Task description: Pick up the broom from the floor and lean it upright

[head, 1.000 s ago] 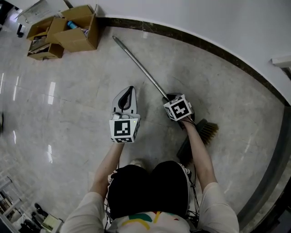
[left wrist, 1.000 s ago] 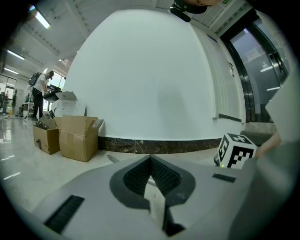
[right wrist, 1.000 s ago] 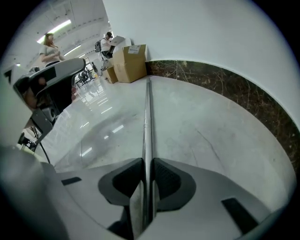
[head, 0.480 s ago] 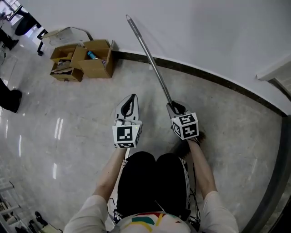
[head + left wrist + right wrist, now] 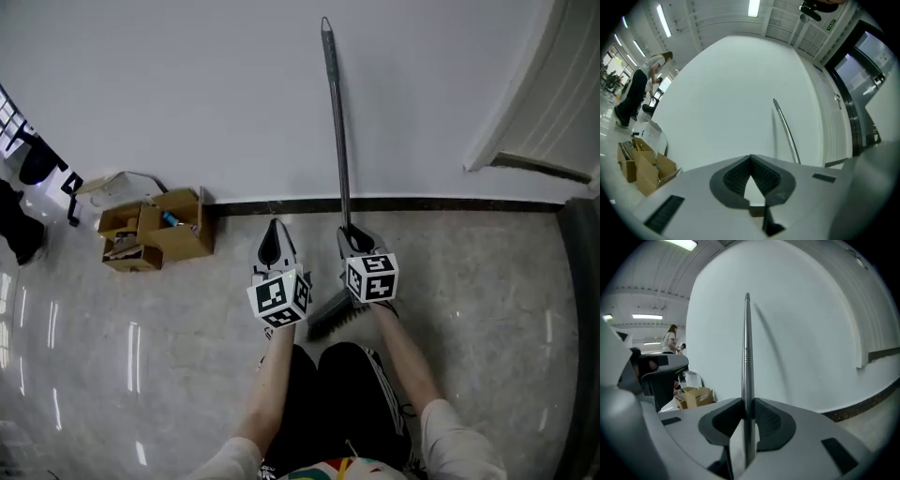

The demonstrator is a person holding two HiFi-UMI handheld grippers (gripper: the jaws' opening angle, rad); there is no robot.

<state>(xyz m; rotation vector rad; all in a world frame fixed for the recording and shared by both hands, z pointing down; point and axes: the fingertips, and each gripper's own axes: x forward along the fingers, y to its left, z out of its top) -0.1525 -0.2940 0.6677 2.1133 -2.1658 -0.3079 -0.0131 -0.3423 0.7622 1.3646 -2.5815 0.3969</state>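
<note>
- Right gripper view: the broom (image 5: 747, 348), with a slim silver metal handle and a dark bristle head, stands nearly upright in front of the plain white wall (image 5: 806, 319). Whether its tip touches the wall cannot be told.
- Right gripper (image 5: 747, 409): jaws part-way closed, pads clamped on the handle from both sides, low on the shaft.
- Bristle head (image 5: 333, 317): at the end away from the wall, by the person's legs.
- Left gripper (image 5: 751, 161): jaw tips meet, nothing between them. It faces the wall just beside the handle, without touching it.
- Open brown cardboard boxes (image 5: 159, 234): at the wall's foot, well apart from the broom.
</note>
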